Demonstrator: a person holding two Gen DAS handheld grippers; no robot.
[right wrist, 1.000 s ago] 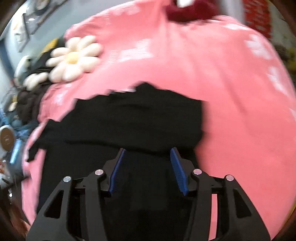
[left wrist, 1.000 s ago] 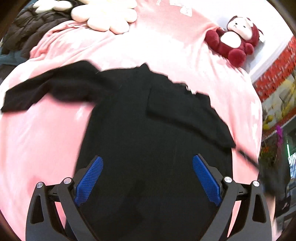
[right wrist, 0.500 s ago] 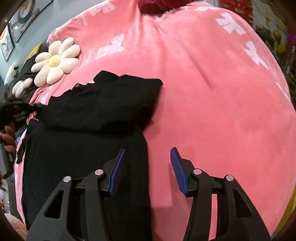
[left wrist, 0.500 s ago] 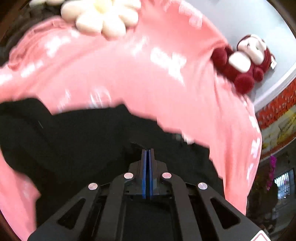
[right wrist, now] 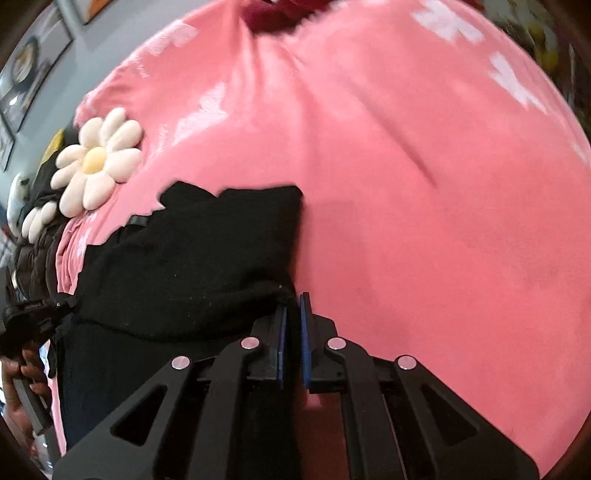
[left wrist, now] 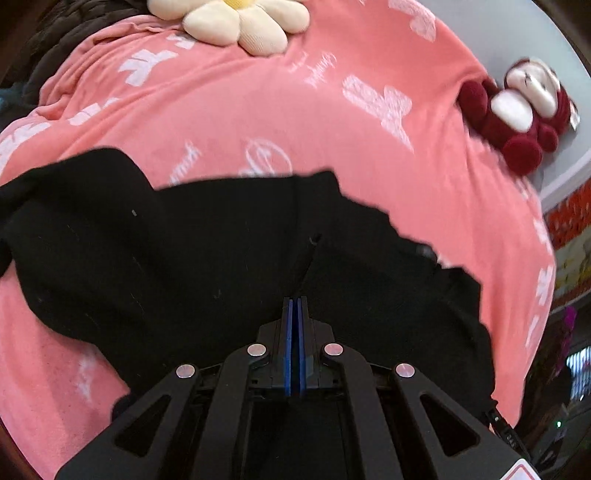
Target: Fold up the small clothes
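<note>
Left wrist view shows my left gripper [left wrist: 294, 306] pinching the black garment [left wrist: 207, 258] mid-blanket, nearside of the flower cushion [left wrist: 243, 22], while my right gripper [right wrist: 291, 306] nips its right edge fold, presumably to lift both for folding.

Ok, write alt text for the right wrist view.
The right gripper, nearly shut, pinches the edge of a black garment lying on a pink blanket. A white daisy cushion lies at upper left.
</note>
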